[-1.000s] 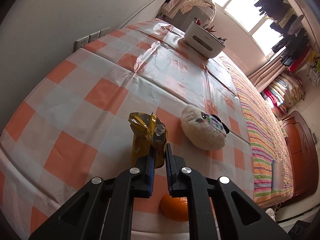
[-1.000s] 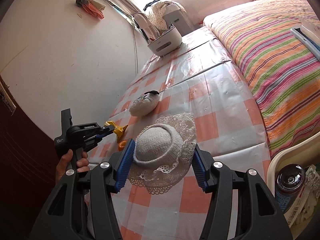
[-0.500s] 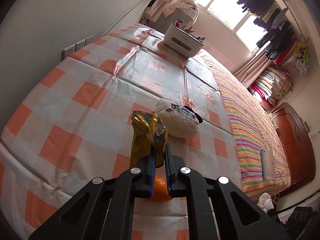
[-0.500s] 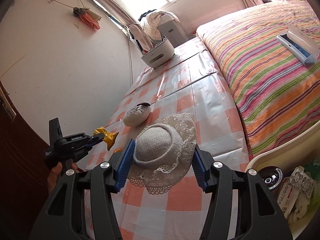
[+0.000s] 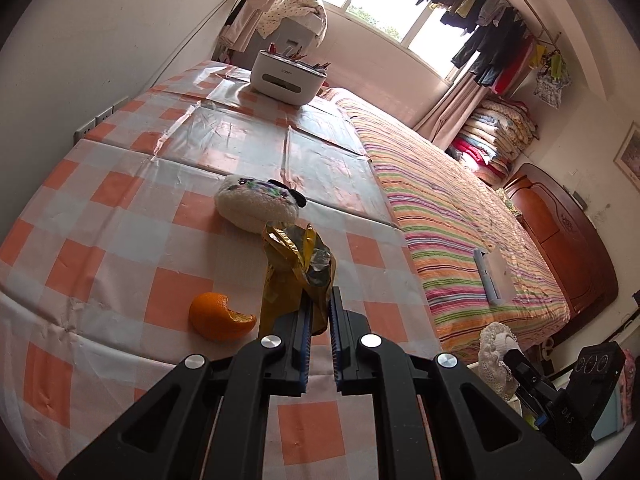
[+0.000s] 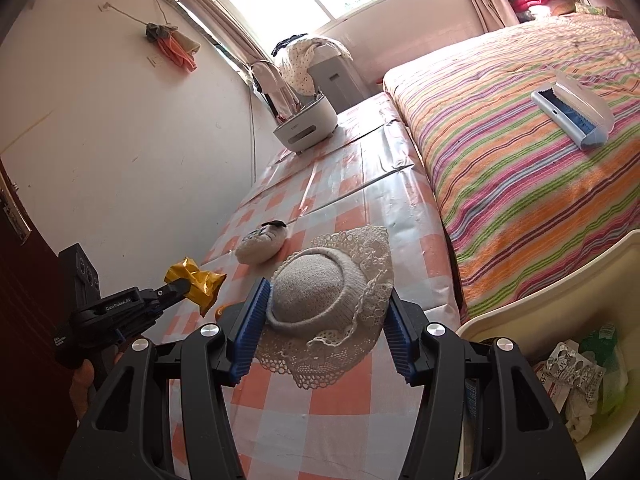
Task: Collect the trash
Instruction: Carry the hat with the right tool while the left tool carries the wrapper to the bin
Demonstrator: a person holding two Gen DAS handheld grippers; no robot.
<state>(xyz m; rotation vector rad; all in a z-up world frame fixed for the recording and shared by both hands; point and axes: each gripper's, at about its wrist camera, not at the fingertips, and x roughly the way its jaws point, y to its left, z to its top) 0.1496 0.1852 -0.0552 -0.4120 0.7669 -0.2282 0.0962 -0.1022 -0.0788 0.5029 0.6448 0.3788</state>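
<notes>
Gripping a crumpled yellow wrapper [image 5: 294, 276] in my left gripper [image 5: 319, 312], lifted over the orange-checked tablecloth [image 5: 120, 240] by the striped bed [image 5: 460, 216]. Only this view shows the orange peel [image 5: 218, 317]. My right gripper [image 6: 324, 320] hangs spread wide around a lace hat [image 6: 332, 300], and only its camera catches the trash bin [image 6: 568, 292].

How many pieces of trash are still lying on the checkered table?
1: the orange peel near the table's front edge. The yellow wrapper is off the table, pinched in the left gripper. More may be hidden.
</notes>
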